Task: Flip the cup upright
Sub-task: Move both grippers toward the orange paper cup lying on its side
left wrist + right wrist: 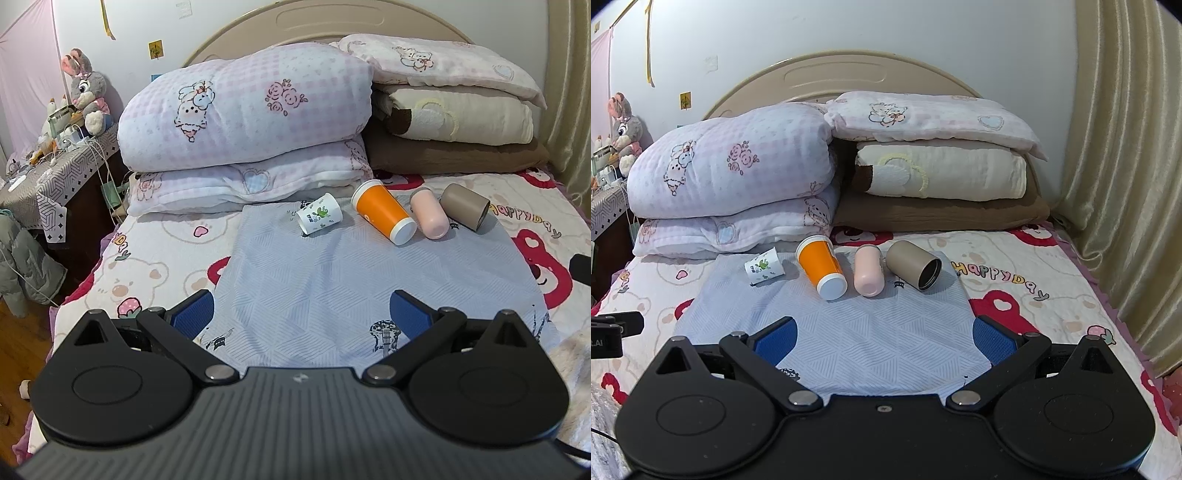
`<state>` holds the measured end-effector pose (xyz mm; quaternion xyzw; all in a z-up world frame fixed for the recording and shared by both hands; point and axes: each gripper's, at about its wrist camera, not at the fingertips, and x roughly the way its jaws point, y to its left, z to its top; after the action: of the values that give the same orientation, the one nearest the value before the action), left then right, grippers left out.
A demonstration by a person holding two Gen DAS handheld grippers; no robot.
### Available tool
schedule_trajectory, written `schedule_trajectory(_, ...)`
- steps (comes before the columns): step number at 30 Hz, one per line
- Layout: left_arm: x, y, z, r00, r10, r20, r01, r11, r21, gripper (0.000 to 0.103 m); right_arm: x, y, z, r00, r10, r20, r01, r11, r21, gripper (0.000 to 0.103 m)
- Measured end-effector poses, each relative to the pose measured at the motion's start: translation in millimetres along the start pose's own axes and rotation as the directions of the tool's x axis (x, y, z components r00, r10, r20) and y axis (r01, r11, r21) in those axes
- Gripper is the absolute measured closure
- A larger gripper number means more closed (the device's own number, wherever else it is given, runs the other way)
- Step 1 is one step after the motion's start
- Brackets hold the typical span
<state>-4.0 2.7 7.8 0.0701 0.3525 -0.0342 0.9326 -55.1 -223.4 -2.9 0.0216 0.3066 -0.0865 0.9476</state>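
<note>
Both grippers are empty with jaws spread wide: left gripper [301,314], right gripper [882,339], both held back over the near end of the pale blue cloth [332,280], well short of the cups. Four cups lie on their sides in a row at the cloth's far end, none upright: small white printed cup [319,216], orange cup [382,212] with its white end toward you, pink cup [430,214], taupe cup [465,210] with its dark open mouth facing right-front. My read: nothing is started yet, so pick one and commit. The white one sits nearest your left side, the taupe nearest your right. Come in across the body, not along its axis, so the blue pads [991,341] close on the round wall near the middle; then lift clear before rotating so the rim doesn't drag the cloth. Orange and pink lie just beside each other, so watch you don't nudge a neighbour. The surface is a soft bed with a cartoon-bear sheet [1034,280], and my guess is that cups will roll or tip on it, so set down flat and release slowly. Folded quilts [240,122] are stacked right behind the row against the headboard [831,74], limiting overshoot. Curtain [1126,147] is on the right, cluttered side table [55,162] on the left.
</note>
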Motion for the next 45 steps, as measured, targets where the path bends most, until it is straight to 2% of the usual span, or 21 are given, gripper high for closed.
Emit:
schedule_trajectory(23, 2.6, 2.7, -3.7, 1.000, 0.000, -0.005, 0.000, 1.000, 0.002, 0.000, 4.4, 4.8, -1.6, 1.000, 0.005, -0.007, -0.005, 1.000, -0.018, 0.000)
schedule_trajectory(28, 3.4, 5.0, 7.6, 0.999, -0.032, 0.010, 0.032, 0.999, 0.003, 0.000, 3.6, 4.3, 1.3, 1.000, 0.013, 0.006, -0.013, 1.000, -0.022, 0.000)
schedule_trajectory(31, 8.1, 6.4, 24.0, 0.998, -0.063, 0.019, 0.063, 0.998, 0.000, 0.000, 2.8, 3.9, 9.0, 0.998, 0.055, 0.026, -0.054, 0.998, -0.028, 0.000)
schedule_trajectory(34, 18.7, 6.8, 46.7, 0.996, -0.084, 0.019, 0.085, 0.996, -0.017, 0.000, 2.5, 1.1, 21.6, 0.988, 0.130, 0.086, -0.126, 0.991, -0.051, 0.000)
schedule_trajectory(36, 27.5, 8.9, 59.1, 0.996, -0.088, 0.030, 0.089, 0.995, -0.037, 0.000, 5.5, -0.7, 30.4, 0.971, 0.193, 0.141, -0.183, 0.980, -0.081, 0.000)
schedule_trajectory(39, 44.5, 15.5, 75.5, 0.991, -0.121, 0.051, 0.125, 0.989, -0.077, 0.000, 20.4, -8.2, 41.9, 0.932, 0.293, 0.214, -0.282, 0.956, -0.080, 0.000)
schedule_trajectory(41, 61.1, 18.4, 89.0, 0.987, -0.152, 0.042, 0.156, 0.983, -0.100, 0.000, 41.7, -8.8, 50.8, 0.926, 0.336, 0.172, -0.324, 0.941, -0.094, 0.000)
schedule_trajectory(45, 97.0, 17.0, 110.2, 0.984, -0.179, 0.026, 0.181, 0.976, -0.124, 0.000, 81.6, 3.3, 61.8, 0.934, 0.340, 0.107, -0.320, 0.932, -0.169, 0.000)
